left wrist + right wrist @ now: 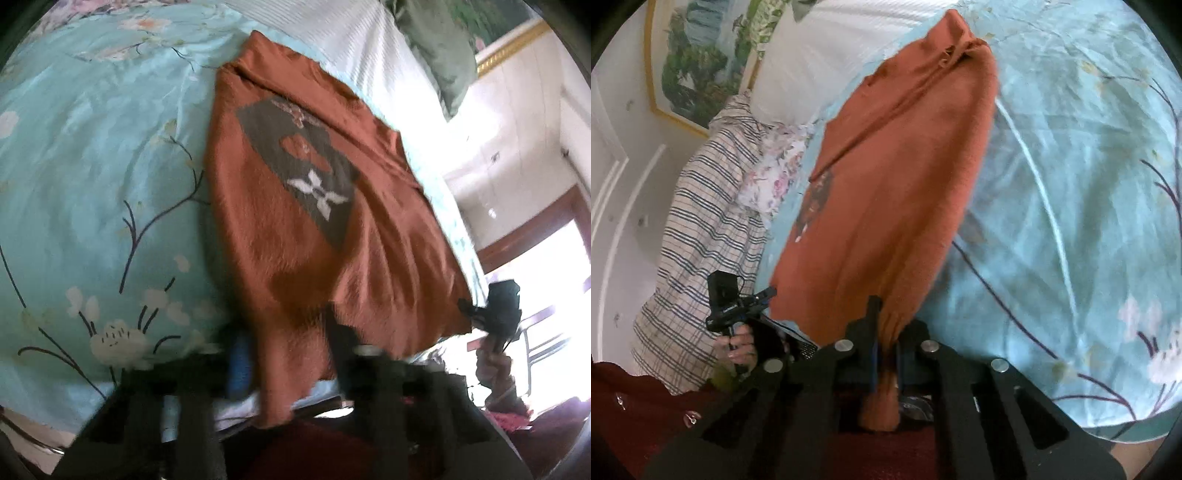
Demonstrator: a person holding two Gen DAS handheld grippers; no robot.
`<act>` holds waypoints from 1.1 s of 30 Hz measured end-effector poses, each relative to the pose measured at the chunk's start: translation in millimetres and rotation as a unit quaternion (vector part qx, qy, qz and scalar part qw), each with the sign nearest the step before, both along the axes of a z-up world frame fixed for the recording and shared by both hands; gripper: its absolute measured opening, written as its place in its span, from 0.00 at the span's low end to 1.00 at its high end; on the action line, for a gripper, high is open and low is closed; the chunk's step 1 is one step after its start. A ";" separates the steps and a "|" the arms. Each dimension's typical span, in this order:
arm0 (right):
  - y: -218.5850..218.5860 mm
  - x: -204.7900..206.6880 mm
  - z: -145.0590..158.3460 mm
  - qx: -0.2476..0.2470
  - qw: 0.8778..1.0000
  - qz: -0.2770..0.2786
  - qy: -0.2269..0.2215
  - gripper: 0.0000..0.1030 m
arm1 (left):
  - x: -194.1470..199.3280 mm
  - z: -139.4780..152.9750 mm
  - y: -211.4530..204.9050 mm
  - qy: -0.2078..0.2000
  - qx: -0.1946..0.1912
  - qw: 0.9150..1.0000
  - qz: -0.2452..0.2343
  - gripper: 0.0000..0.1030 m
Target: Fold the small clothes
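Right gripper [884, 354]: its 2 black fingers were clamped tight on a bunched near corner of the sweater, with the cloth squeezed between the blue pads and a fold hanging below them.
Left gripper [288, 365]: its fingers stood narrow on the other near corner of the sweater, the hem draped between and over them; blur hid the pads themselves.
Hands: in the right view a hand [740, 345] gripped the left gripper's handle at the near left.
Sweater [295, 206]: rust orange, lying lengthwise on the bed from the near edge toward the far pillows, its near hem lifted by both grippers; a grey patch with a white flower shape faced up at its middle.
Bedspread [92, 177]: pale teal with branches and white blossoms, under and beside the sweater.
Pillows: a white pillow [820, 59] at the far end, a striped one [701, 229] to the left.
Wall: a framed picture [698, 55] hung beyond the pillows.
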State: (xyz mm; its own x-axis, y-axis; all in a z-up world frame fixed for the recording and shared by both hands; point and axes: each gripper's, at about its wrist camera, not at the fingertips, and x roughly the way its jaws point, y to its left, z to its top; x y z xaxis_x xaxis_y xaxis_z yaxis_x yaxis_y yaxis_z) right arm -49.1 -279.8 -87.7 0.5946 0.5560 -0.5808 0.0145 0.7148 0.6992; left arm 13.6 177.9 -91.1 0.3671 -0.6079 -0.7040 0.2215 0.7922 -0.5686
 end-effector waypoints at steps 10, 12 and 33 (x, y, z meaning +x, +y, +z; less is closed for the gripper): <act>-5.9 -2.5 2.6 0.017 1.000 0.006 -0.018 0.07 | -3.9 0.8 9.2 0.000 -0.022 1.000 0.017 0.05; -13.6 -8.4 15.8 0.038 0.998 -0.003 -0.050 0.07 | -6.9 14.7 12.8 -0.023 -0.043 0.998 0.034 0.05; -76.9 124.5 106.4 -0.016 0.982 -0.078 -0.169 0.07 | 138.6 117.8 -14.2 -0.158 -0.064 0.974 0.148 0.05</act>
State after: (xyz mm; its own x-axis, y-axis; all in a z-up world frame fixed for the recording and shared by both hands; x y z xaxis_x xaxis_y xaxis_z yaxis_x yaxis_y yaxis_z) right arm 75.4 -356.7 18.8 0.8330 0.4278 -0.3509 -0.1041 0.7440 0.6601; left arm 152.2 163.7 26.7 0.7250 -0.5186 -0.4531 0.1744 0.7748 -0.6077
